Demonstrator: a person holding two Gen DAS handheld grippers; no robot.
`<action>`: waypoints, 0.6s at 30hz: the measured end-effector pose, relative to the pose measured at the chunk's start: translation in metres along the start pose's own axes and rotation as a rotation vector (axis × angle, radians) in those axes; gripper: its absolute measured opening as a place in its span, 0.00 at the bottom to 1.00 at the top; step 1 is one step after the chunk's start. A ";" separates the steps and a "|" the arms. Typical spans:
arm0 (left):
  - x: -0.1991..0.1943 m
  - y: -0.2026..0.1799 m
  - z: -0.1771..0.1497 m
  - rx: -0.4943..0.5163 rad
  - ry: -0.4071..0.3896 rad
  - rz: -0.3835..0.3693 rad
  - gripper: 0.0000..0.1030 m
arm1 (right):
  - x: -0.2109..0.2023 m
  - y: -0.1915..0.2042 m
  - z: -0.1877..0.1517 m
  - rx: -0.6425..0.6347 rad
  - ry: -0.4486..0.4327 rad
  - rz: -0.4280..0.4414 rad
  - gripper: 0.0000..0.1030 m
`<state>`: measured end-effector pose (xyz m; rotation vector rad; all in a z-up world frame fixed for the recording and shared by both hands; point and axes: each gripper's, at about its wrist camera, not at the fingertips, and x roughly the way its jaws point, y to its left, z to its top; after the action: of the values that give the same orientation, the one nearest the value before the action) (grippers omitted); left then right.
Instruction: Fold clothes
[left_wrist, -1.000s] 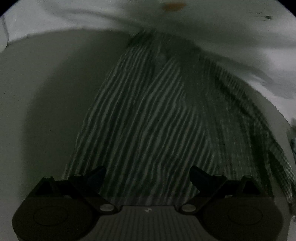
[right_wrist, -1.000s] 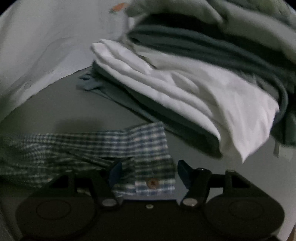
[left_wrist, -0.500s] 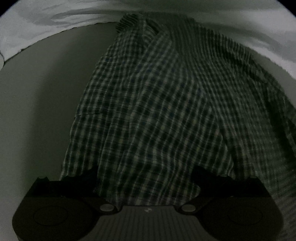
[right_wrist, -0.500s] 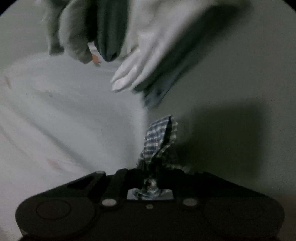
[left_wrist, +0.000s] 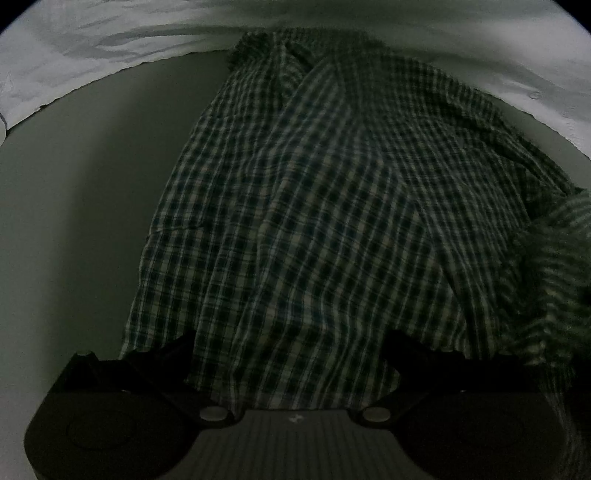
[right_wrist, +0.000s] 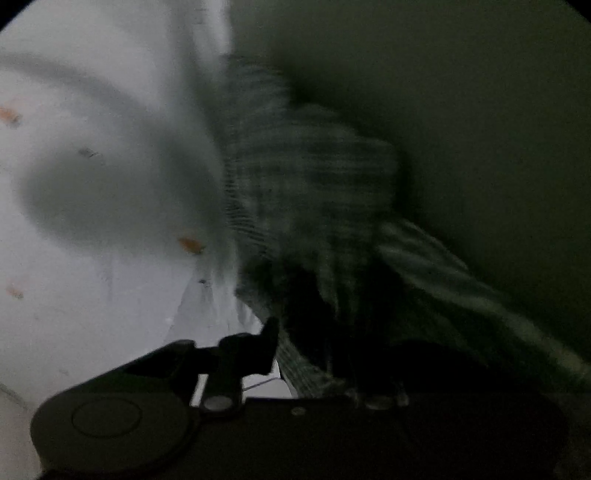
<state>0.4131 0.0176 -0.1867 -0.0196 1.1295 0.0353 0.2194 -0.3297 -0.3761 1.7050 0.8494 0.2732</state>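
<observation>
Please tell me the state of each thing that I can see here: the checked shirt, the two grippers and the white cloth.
checked shirt: spread out, creased, not yet folded.
left gripper: open over the shirt's near edge.
right gripper: blurred, shirt fabric over it; grip unclear.
white cloth: wrinkled, beyond the shirt.

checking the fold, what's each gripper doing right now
Left gripper: open, fingers spread over the plaid shirt, not pinching it.
Right gripper: cannot be told; blurred shirt cloth covers its right finger.
</observation>
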 end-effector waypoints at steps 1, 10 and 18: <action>0.000 0.000 0.000 0.004 -0.001 -0.004 1.00 | -0.003 -0.002 0.001 0.022 -0.004 0.028 0.42; -0.026 0.013 0.008 -0.124 -0.038 -0.152 1.00 | -0.039 -0.004 0.014 0.050 -0.107 0.172 0.72; -0.051 -0.043 0.027 0.108 -0.134 -0.386 0.99 | -0.044 0.004 0.034 0.004 -0.170 0.276 1.00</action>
<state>0.4174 -0.0250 -0.1292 -0.1373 0.9764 -0.3637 0.2094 -0.3839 -0.3727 1.8212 0.4897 0.3070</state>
